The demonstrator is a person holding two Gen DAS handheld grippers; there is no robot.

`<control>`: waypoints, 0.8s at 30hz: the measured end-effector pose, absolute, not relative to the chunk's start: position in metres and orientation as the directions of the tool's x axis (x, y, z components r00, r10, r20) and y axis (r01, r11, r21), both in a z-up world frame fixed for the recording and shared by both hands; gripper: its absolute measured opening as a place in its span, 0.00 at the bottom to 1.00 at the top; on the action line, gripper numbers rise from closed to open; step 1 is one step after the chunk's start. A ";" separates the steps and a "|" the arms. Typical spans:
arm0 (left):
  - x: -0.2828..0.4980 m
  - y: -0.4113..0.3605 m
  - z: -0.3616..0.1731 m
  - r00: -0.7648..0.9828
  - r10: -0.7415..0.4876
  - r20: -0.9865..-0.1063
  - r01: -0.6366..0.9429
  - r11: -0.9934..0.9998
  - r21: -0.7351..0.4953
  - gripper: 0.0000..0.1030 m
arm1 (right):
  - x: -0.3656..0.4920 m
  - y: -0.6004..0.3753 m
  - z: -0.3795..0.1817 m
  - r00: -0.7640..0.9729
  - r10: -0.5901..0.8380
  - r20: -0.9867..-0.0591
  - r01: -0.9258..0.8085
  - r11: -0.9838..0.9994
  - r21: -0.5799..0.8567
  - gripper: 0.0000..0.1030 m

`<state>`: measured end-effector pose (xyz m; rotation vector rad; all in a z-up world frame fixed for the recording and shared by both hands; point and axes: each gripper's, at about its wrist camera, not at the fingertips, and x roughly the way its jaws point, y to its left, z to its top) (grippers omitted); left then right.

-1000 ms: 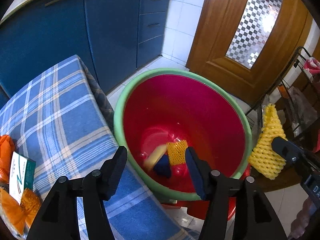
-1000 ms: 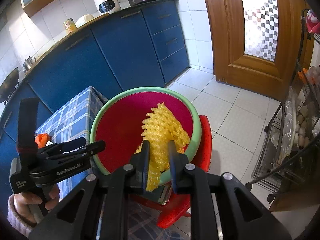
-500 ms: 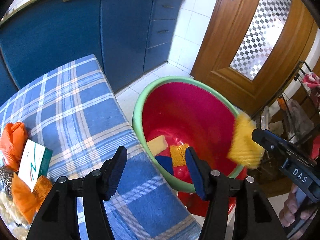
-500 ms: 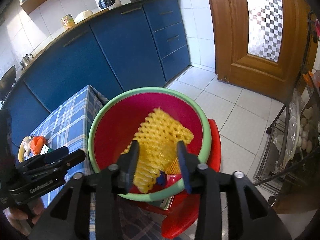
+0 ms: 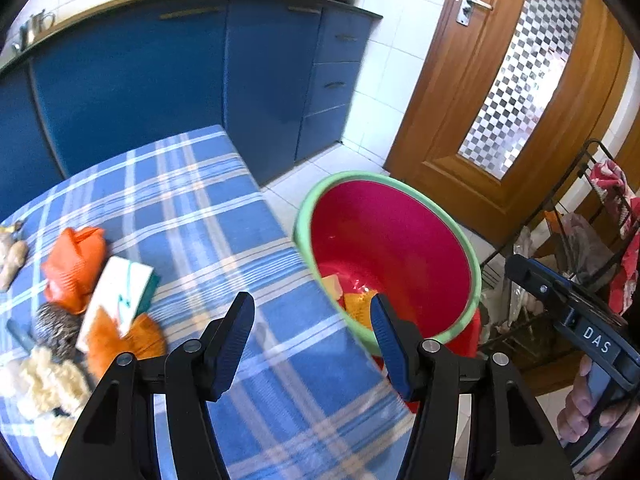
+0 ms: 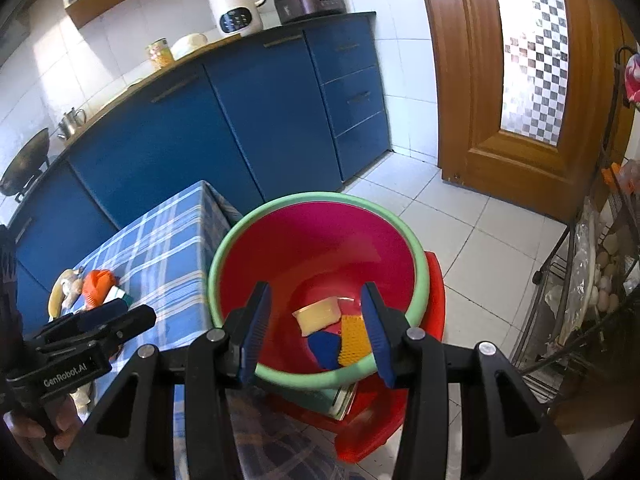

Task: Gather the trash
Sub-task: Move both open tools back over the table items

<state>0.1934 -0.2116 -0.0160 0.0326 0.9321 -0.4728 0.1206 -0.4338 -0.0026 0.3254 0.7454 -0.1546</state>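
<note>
A red basin with a green rim stands on a red stool beside the checked table. A pale yellow piece, a blue piece and a yellow-orange foam net lie at its bottom. My right gripper hangs open over the basin's near side, nothing between its fingers. My left gripper is open and empty above the table's corner, next to the basin rim. On the table's left lie an orange bag, a white and green carton, an orange net and a steel scrubber.
Blue cabinets run behind the table, and a wooden door is at the right. A wire rack with bags stands right of the red stool. Pale fluffy scraps and a ginger root lie at the table's left edge.
The right jaws have opened and the big yellow foam net has dropped out of them into the basin. The left gripper has drawn back from the basin toward the table.
</note>
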 end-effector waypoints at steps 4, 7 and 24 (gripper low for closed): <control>0.180 -0.188 -0.007 0.530 -0.356 -0.770 0.383 0.910 -0.157 0.60 | 0.109 -0.421 0.007 0.740 -0.001 -0.672 0.226 0.942 0.248 0.46; 0.171 -0.166 0.002 0.552 -0.329 -0.766 0.352 0.925 -0.144 0.60 | 0.101 -0.409 0.013 0.748 0.016 -0.663 0.207 0.944 0.257 0.46; 0.152 -0.037 0.019 0.628 -0.046 -0.777 0.076 0.997 0.003 0.60 | 0.088 -0.336 0.013 0.733 0.143 -0.665 0.071 0.956 0.285 0.46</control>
